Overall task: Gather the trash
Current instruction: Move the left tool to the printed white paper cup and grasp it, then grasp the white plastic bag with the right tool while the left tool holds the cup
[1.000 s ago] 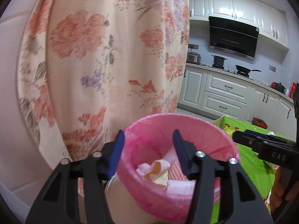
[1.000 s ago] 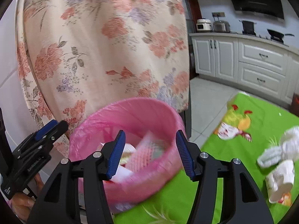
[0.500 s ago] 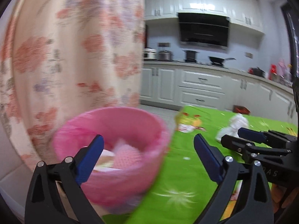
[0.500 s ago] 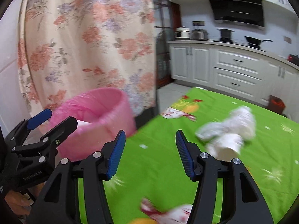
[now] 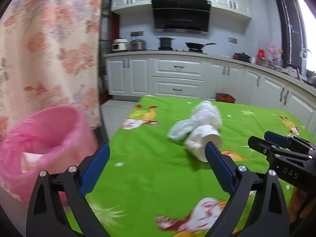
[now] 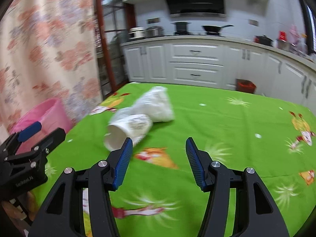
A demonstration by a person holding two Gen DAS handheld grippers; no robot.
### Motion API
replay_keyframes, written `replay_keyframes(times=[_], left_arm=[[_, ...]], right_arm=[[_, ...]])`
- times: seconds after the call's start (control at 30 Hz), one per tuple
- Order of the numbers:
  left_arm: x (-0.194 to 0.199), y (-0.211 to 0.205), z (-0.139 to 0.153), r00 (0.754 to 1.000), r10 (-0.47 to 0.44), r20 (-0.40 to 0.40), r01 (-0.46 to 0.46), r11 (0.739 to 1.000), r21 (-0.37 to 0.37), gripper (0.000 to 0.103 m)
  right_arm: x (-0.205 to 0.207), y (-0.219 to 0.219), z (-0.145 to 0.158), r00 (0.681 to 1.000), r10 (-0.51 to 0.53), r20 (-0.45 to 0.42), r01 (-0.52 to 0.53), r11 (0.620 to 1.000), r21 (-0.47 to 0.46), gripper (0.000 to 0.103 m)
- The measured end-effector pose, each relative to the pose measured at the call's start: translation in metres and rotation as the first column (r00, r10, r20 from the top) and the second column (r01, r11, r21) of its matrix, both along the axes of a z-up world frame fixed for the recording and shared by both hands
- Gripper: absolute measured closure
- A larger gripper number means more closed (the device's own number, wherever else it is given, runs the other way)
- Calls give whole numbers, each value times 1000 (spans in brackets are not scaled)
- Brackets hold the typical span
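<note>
A pink-lined trash bin [image 5: 45, 144] with paper scraps inside stands off the table's left edge; it also shows in the right wrist view [image 6: 42, 116]. A white paper cup [image 5: 205, 144] lies on its side on the green tablecloth [image 5: 158, 173] against a crumpled white plastic bag [image 5: 199, 118]. The cup [image 6: 130, 131] and bag [image 6: 156, 104] also show in the right wrist view. My left gripper [image 5: 156, 158] is open wide and empty, short of the cup. My right gripper [image 6: 158, 152] is open and empty, just right of the cup.
A floral curtain [image 5: 49, 49] hangs behind the bin at left. White kitchen cabinets [image 5: 177, 77] with pots on the counter run along the back. A small red bin [image 6: 245, 85] stands on the floor beyond the table.
Both grippers have swung right, from over the pink bin to over the green table. The left jaws have opened wider. The cup and bag are now ahead of them.
</note>
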State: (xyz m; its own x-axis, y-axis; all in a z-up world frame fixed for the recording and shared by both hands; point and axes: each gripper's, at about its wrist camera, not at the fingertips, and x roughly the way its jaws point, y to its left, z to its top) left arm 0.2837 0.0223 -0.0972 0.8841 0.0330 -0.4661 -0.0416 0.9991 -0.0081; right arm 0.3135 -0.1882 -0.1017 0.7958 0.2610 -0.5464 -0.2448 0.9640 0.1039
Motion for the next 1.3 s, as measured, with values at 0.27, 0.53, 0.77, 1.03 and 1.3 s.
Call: replay_keyframes(times=[0.27,0.53,0.77,1.03,1.3], left_arm=[[47,-34,-14,996,-52,-67,51,999,-20,9],[80,-61,-21,987,-96,-131,101,994,31,9],[106,-67,-36,962,-122,-246,131,991,21,54],[82,-62,-29,977,-132,-166,138,990,25,55],[39,-33,-25,988,-69,-136,72,997,16,55]], right_arm=[[9,-28,-7,996,-91,-12,91,996,-13,49],[9,-51,-8,978,-207,-16,208,977,53,49],[11,-52,-9,978,-206,-22,207,977,55,49],[9,-42,-7,982,-189,-3,189,982,13,49],[9,-29,-7,989,-146,0,146,989,-23,49]])
